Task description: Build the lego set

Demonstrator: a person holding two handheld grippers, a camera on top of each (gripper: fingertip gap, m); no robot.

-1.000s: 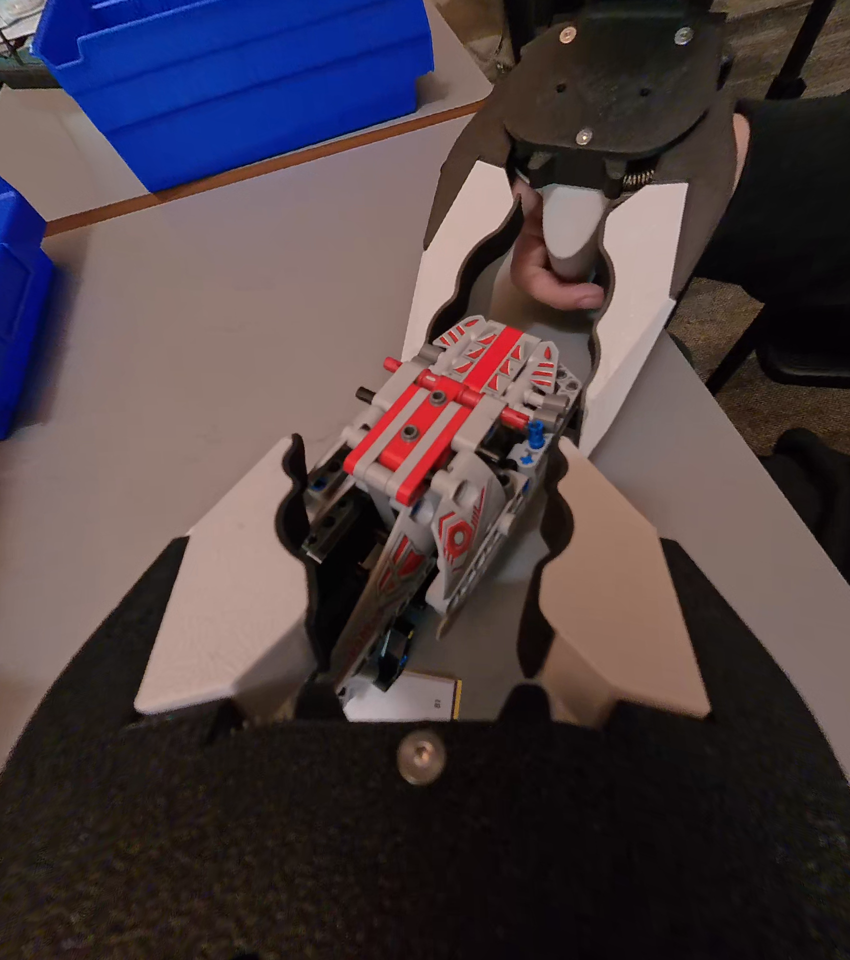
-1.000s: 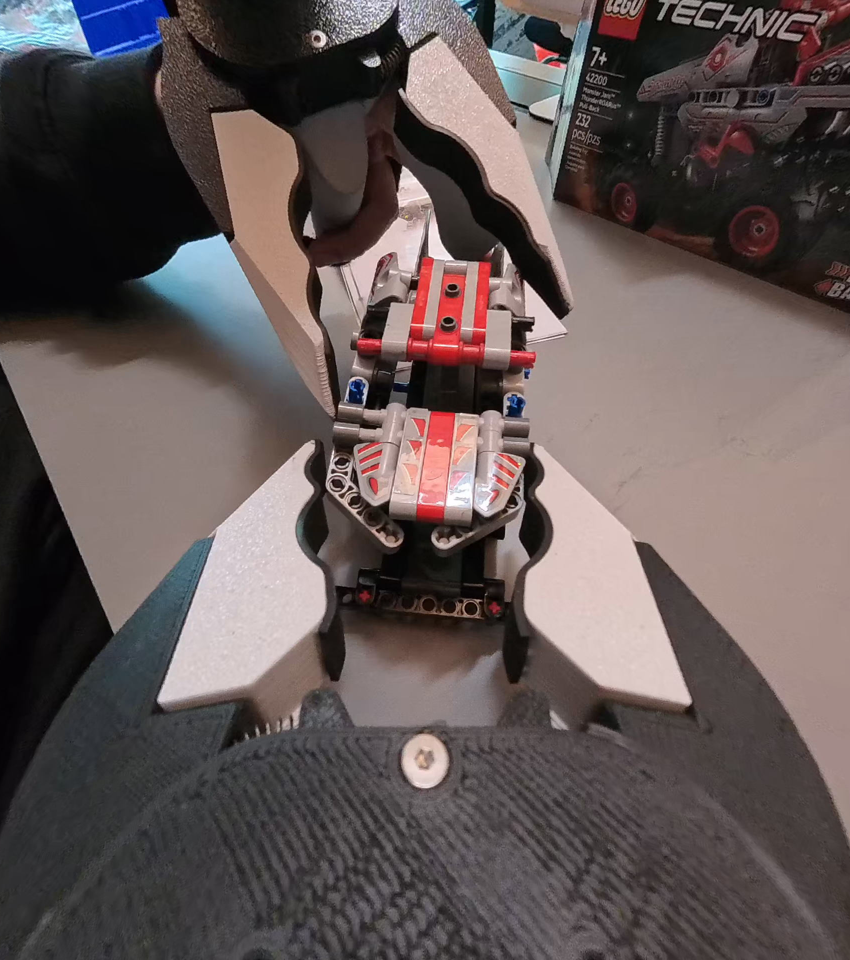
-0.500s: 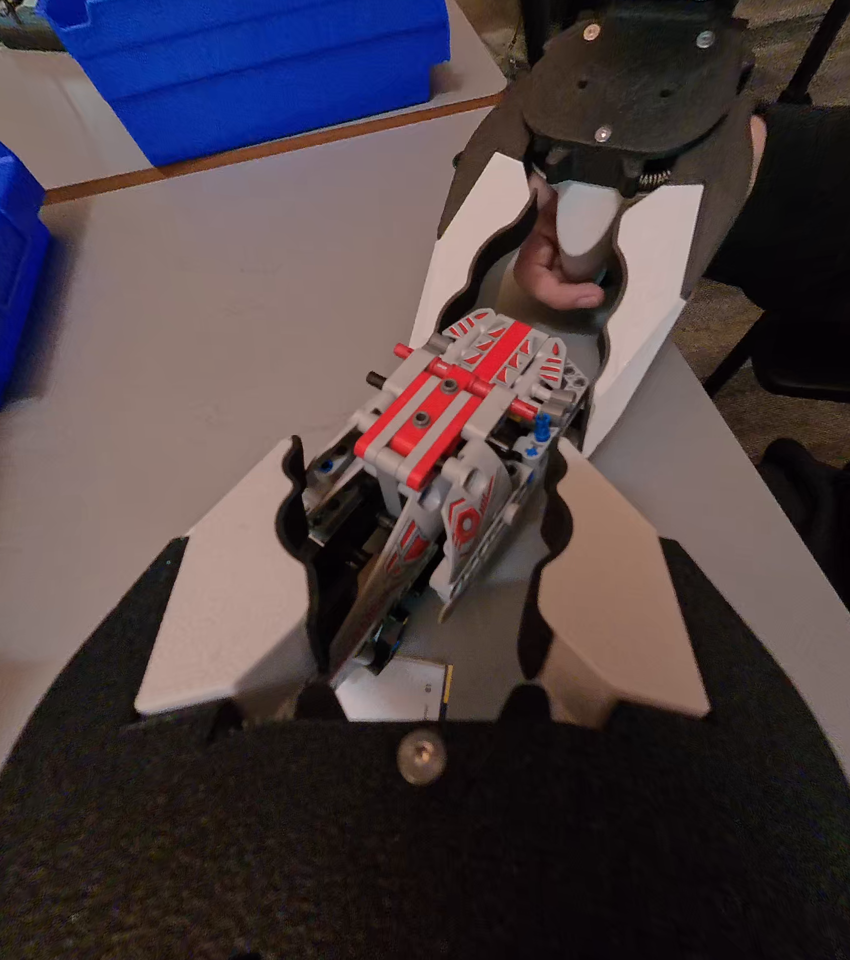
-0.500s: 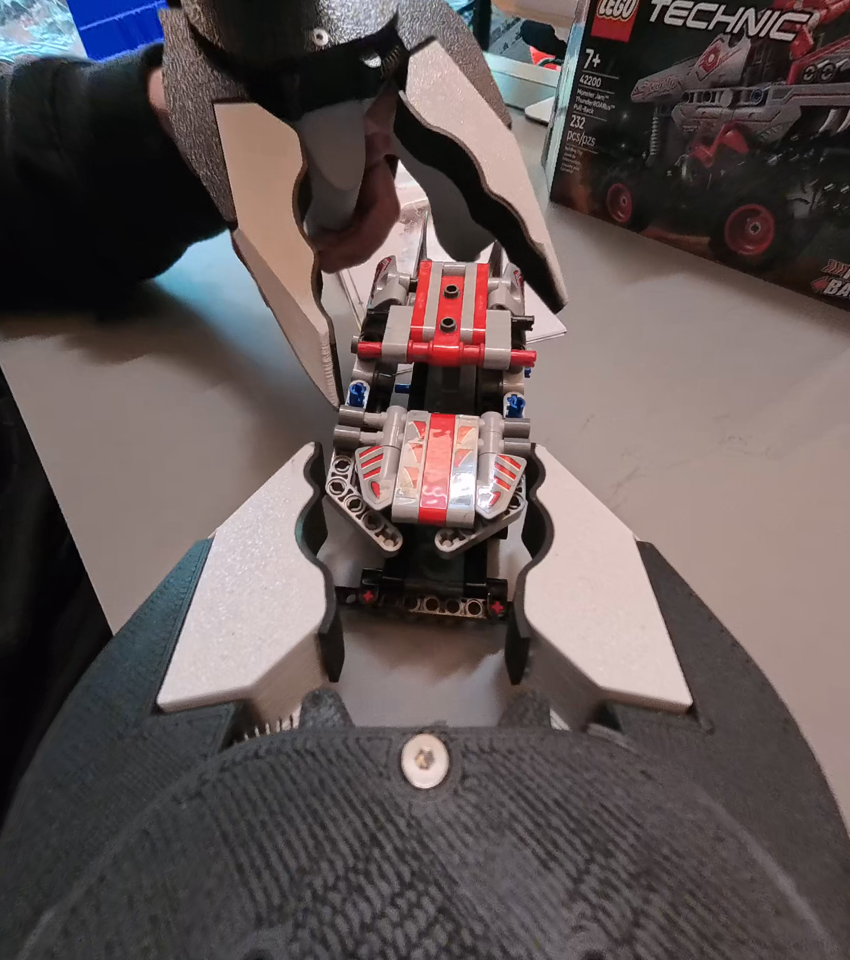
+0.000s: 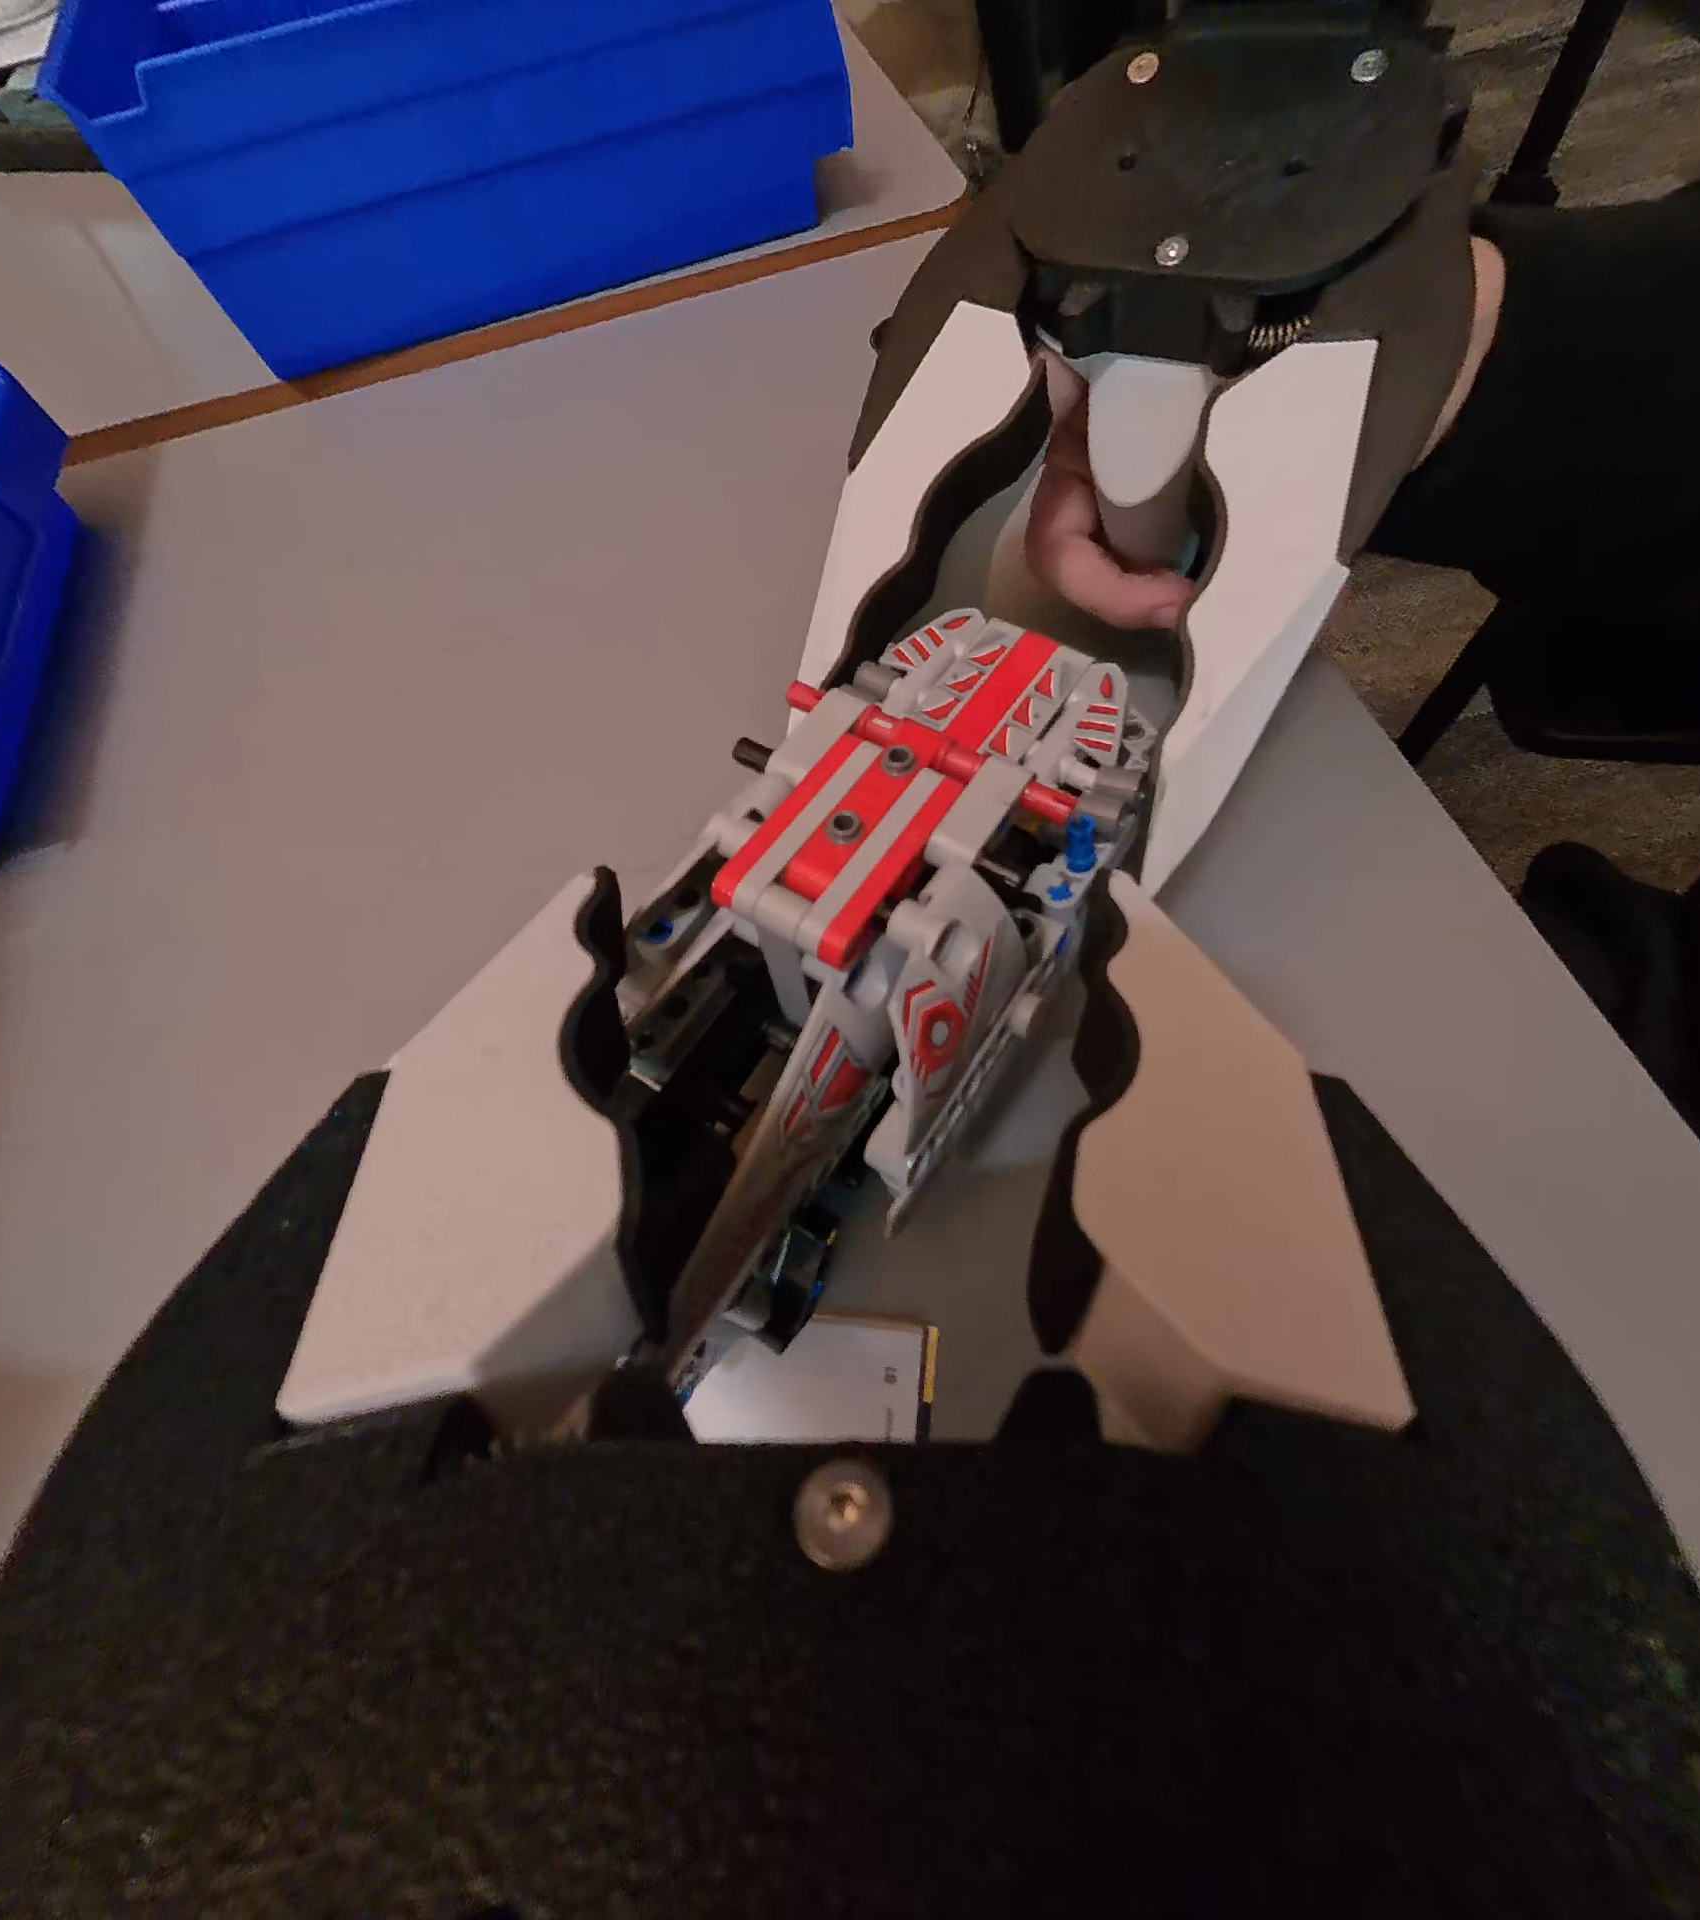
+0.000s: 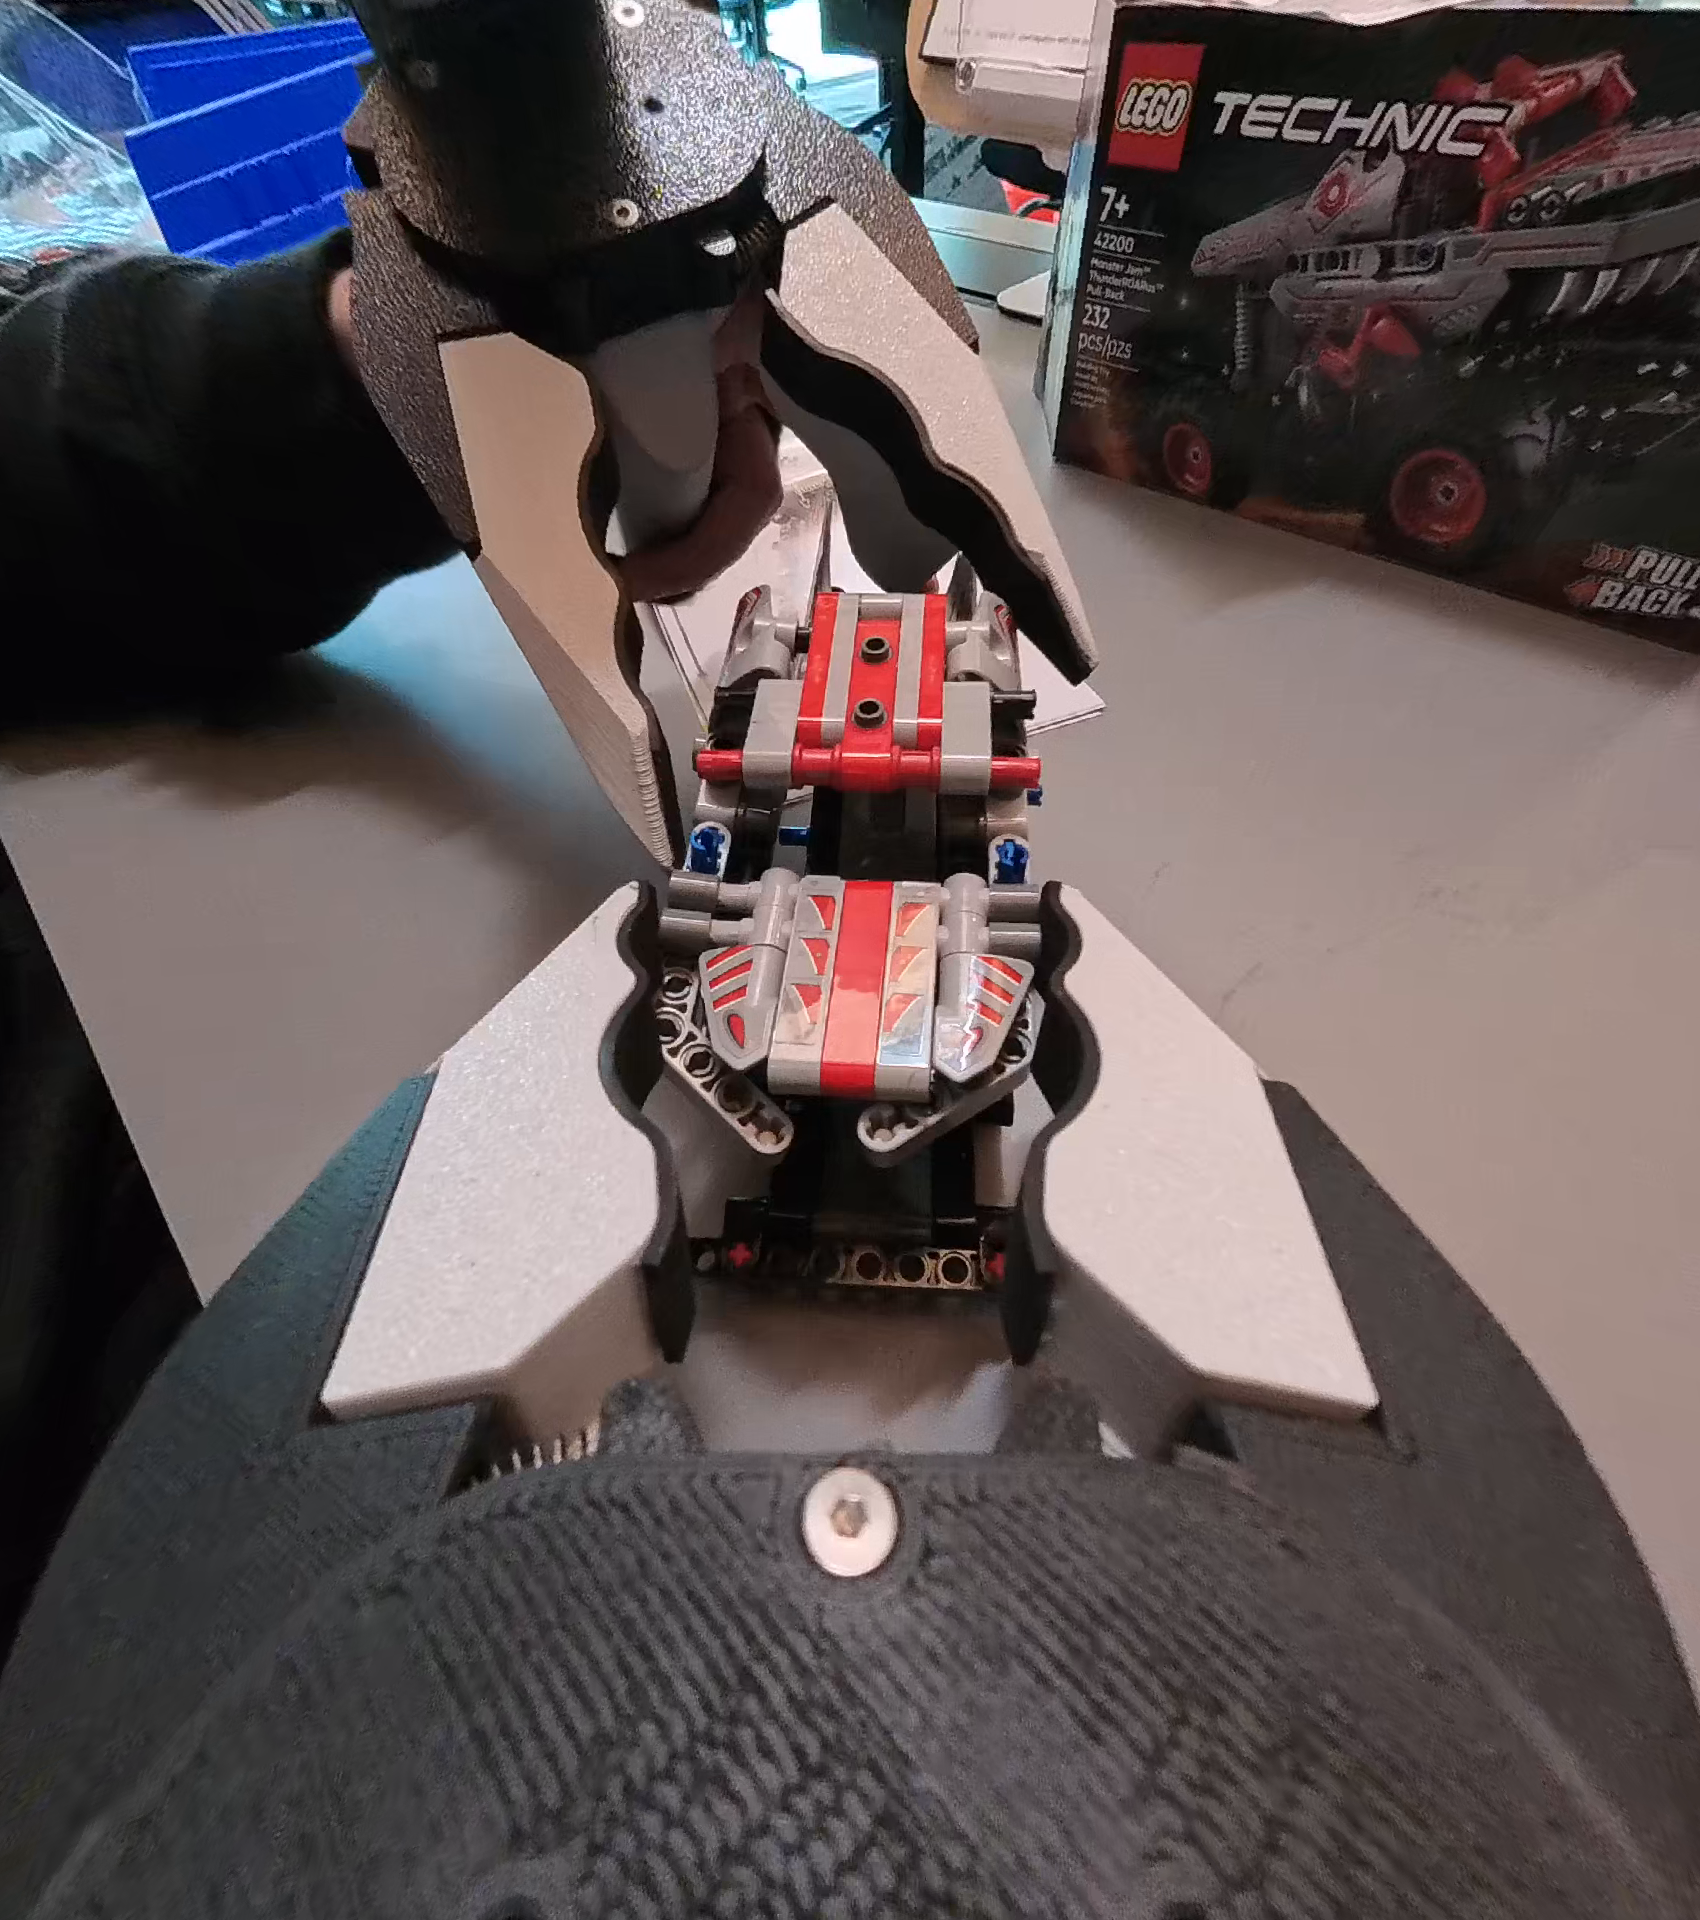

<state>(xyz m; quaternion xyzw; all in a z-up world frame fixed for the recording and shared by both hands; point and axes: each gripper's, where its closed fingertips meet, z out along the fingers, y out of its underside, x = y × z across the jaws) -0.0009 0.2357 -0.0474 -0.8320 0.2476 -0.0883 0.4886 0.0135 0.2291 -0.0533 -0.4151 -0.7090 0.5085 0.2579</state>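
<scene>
Fingers of our right gripper [image 6: 851,1101] clamp the nose of the lego truck [image 6: 861,935], which sits on the grey table [image 6: 1345,935]. At twelve o'clock our left gripper [image 6: 867,727] straddles its rear, parted. At two o'clock stands the set box [image 6: 1448,281].

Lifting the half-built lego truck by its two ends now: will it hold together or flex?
The lego truck probably flexes little, since beams run lengthwise. Its red-striped panels are likely clipped on and may pop off under squeeze. With no wheels visible, it shouldn't roll.
</scene>
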